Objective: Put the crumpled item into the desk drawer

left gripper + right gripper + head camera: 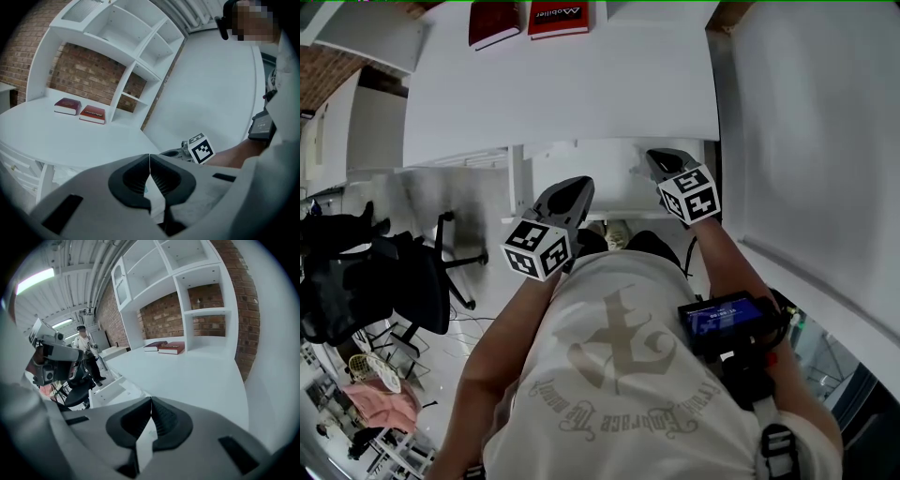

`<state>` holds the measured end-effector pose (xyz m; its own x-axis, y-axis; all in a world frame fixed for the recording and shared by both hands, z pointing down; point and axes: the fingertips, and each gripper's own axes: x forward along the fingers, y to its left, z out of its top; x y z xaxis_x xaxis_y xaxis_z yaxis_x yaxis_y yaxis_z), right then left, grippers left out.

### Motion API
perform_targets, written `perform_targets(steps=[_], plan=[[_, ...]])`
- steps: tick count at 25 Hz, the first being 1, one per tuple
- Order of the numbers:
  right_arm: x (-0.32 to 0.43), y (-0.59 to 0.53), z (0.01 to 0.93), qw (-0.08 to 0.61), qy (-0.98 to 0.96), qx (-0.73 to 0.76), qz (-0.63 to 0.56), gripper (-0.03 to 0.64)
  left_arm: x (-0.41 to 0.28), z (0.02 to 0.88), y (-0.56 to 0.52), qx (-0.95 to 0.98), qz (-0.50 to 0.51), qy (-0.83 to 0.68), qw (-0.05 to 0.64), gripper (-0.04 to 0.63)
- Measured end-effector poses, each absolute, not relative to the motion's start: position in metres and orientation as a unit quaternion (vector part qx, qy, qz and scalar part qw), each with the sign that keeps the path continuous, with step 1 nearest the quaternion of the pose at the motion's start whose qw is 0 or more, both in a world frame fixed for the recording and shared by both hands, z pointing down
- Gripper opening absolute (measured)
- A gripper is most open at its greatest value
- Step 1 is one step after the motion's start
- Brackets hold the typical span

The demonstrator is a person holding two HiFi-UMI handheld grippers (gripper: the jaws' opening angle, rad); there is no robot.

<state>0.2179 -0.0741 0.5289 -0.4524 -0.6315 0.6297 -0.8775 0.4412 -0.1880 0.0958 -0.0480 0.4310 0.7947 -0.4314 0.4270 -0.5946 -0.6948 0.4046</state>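
Red book (558,17) at the far edge of the desk (581,84) is showing white "Mobilier" on its cover, upside down in head view. Second red book (495,22) is sitting just beside it, writing not readable. Shirt print (623,361) is showing an anchor plus curved gothic lettering, not legible. Blue screen (722,317) on the chest device is glowing, text too small.

Both grippers are hovering in front of the desk's near edge, by the open drawer (581,178) under that edge. Left gripper (149,164): jaws are pressing together, nothing between. Right gripper (151,405): jaws are also meeting, empty.

Crumpled item (63,174), white, is lying in the drawer beneath the desk's front edge, apart from both grippers. Long axis is seeming to run roughly along the desk edge; no clear pointing end.
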Motion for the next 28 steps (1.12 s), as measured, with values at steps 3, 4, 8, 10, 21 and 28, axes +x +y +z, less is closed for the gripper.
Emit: perform_targets(steps=[3,4,8,10,21,28], plan=[[0.217,-0.075,0.519,0.231,-0.819,0.461,0.250,0.023,0.099,0.431,-0.050,0.909,0.151,-0.281,0.268,0.021],[0.216,-0.074,0.516,0.227,-0.822,0.460,0.248,0.023,0.100,0.430,-0.050,0.909,0.150,-0.281,0.268,0.021],[0.213,-0.070,0.499,0.209,-0.831,0.456,0.241,0.023,0.103,0.429,-0.048,0.910,0.152,-0.278,0.265,0.021],[0.212,-0.067,0.493,0.199,-0.834,0.456,0.239,0.023,0.103,0.429,-0.049,0.911,0.153,-0.277,0.265,0.021],[0.214,-0.044,0.457,0.156,-0.837,0.471,0.230,0.023,0.110,0.420,-0.052,0.924,0.148,-0.257,0.242,0.021],[0.226,-0.033,0.447,0.145,-0.833,0.482,0.229,0.023,0.127,0.418,-0.047,0.930,0.138,-0.242,0.239,0.021]])
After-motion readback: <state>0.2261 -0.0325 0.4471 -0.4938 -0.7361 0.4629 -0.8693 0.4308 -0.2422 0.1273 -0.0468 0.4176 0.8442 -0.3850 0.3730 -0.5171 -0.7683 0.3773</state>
